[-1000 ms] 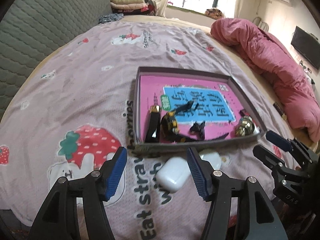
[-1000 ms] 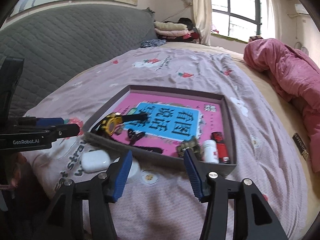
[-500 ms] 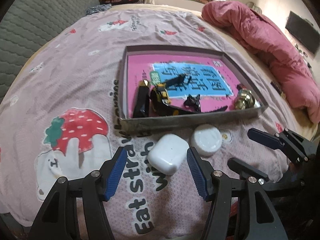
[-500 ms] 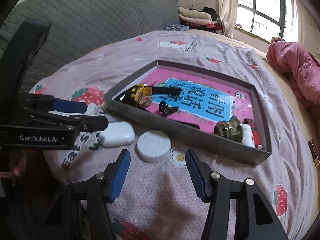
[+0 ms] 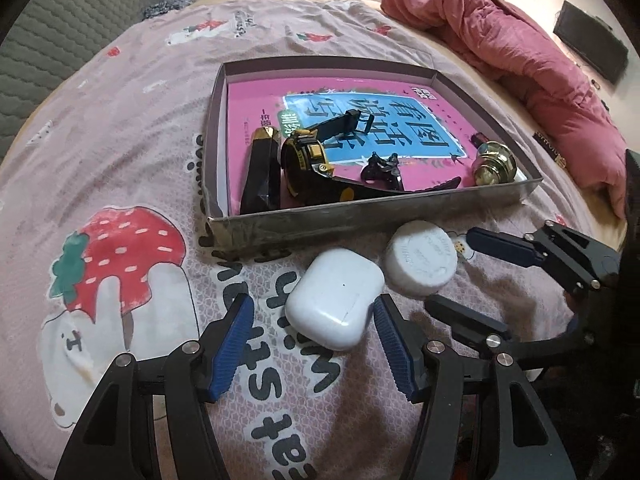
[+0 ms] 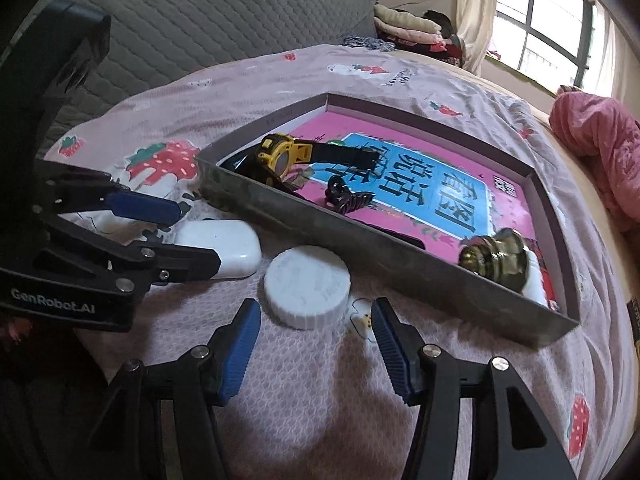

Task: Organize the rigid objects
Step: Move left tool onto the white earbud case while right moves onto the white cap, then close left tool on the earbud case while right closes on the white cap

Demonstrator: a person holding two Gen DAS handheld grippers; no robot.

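Low grey cardboard tray [image 5: 372, 216] at frame centre on the bed, its near wall a straight edge just above two loose white items on the bedspread [image 5: 132, 92]. Smooth rounded white earbud case [image 5: 334, 298] at lower centre of the left wrist view, framed by the left tool [image 5: 314, 340], jaws spread wide, ribbed blue pads clear of the case on both sides. Ridged round white lid [image 6: 307, 286] at lower centre of the right wrist view, just beside the case, ahead of the right tool [image 6: 316, 344], also spread wide and gripping nothing. Open bedspread left of the tray and below the lid; little room between lid and tray wall. Inside the tray on a glossy pink-and-blue printed sheet: yellow-and-black watch [image 5: 310, 158], slim black stick with gold cap [image 5: 262, 172], dark hair claw [image 5: 380, 168], brass knob [image 5: 494, 164]. Pinkish strawberry-print fabric, lightly wrinkled; quilted grey headboard [image 6: 208, 12] upper left, crumpled pink duvet [image 5: 520, 64] at right, window [image 6: 548, 28] upper right.
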